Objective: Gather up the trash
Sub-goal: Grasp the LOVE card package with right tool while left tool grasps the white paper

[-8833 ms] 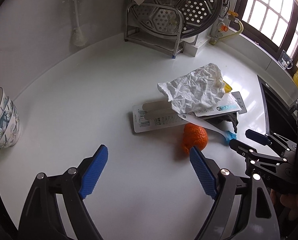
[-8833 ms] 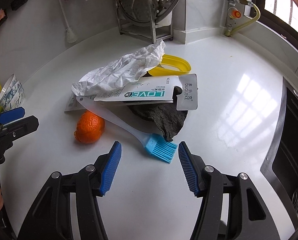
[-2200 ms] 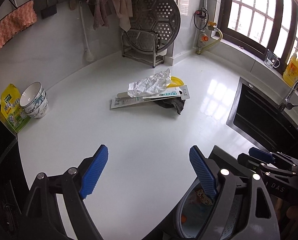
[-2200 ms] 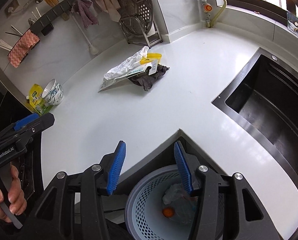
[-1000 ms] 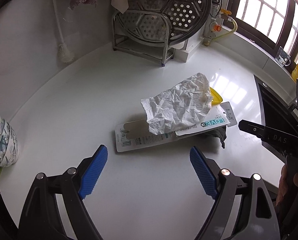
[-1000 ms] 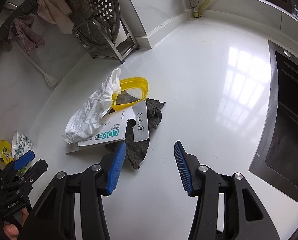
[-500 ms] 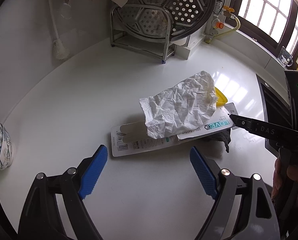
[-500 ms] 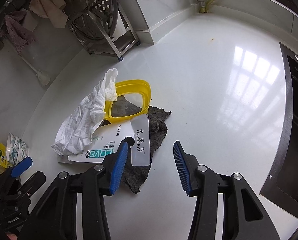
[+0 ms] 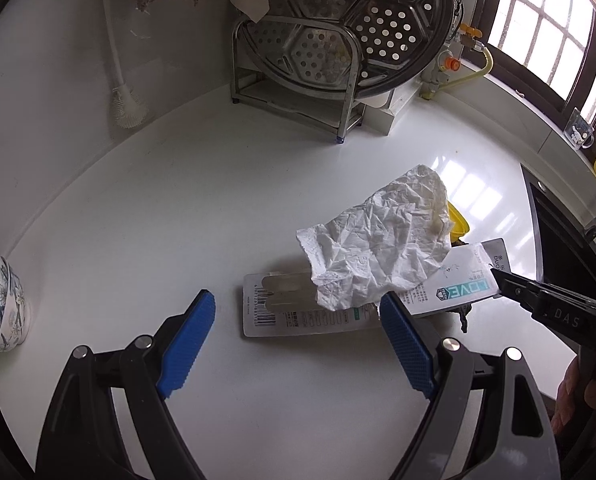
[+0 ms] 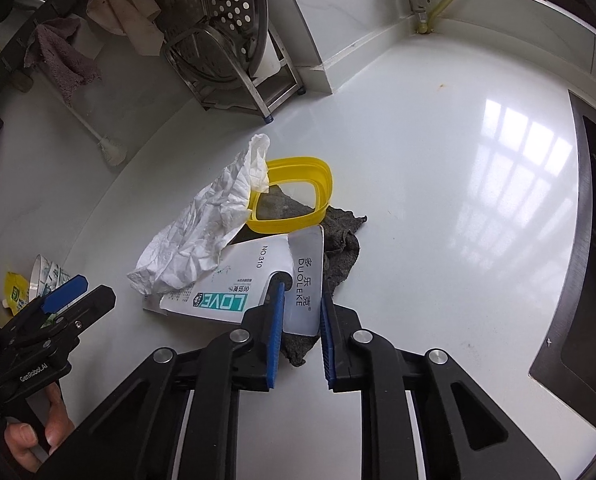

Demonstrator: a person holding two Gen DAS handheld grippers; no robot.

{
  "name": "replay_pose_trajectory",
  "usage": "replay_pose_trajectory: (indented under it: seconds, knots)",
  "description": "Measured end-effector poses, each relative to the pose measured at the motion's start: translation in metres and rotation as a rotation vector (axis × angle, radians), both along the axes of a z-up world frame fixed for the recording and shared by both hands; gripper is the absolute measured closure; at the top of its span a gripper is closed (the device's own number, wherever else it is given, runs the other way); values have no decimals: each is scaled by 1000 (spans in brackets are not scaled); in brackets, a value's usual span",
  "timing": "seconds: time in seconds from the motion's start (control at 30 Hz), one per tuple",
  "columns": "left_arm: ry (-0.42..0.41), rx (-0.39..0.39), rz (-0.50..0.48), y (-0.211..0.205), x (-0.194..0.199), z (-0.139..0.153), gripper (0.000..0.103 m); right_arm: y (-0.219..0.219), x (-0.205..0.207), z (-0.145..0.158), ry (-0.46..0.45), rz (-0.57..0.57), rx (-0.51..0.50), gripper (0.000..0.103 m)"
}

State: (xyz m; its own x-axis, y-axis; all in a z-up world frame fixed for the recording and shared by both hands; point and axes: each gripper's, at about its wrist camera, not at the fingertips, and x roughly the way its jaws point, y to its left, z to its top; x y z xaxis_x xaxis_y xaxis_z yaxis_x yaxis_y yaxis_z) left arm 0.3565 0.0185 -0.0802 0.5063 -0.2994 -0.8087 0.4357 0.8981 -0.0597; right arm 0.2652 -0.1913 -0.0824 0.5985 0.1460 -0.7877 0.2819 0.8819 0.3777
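Trash packaging card (image 10: pixel 258 280) lies mid-counter under crumpled paper (image 10: pixel 202 232), its near tab between the right gripper (image 10: pixel 301 320) whose jaws have just been closing, seemingly pinching it; next, lift without dragging the grey rag (image 10: pixel 338 240), left gripper (image 9: pixel 298 340) wide open, empty.

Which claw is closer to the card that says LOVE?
Right. The right claw has just been closing and has the LOVE card's grey end between its pads. The left claw hovers open, short of the card.
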Motion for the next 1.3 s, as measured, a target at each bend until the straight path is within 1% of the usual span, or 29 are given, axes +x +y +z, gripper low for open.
replay_pose_trajectory:
  seconds: [0.13,0.33,0.53,0.67,0.83,0.97,1.13,1.3]
  knots:
    - [-2,-3,-3,-3,5,0,20,-6,-18,0,10,-23,-9,88]
    - [2,-2,-19,-14,8,-5,20,-17,-50,-9,36,-75,20,88]
    - [17,-18,-89,-33,5,-15,17,-22,-79,-17,62,-101,27,88]
    - [21,15,-135,-49,3,-29,17,-26,-92,-18,68,-116,36,88]
    - [27,34,-185,-63,4,-39,17,-25,-105,-18,74,-122,27,88]
    - [11,2,-202,-67,-1,-31,17,-26,-112,-18,75,-134,37,88]
    - [-3,-26,-216,-77,-4,-22,14,-25,-115,-20,76,-138,44,88]
    - [-6,12,-209,-92,2,-32,14,-25,-116,-21,72,-143,56,88]
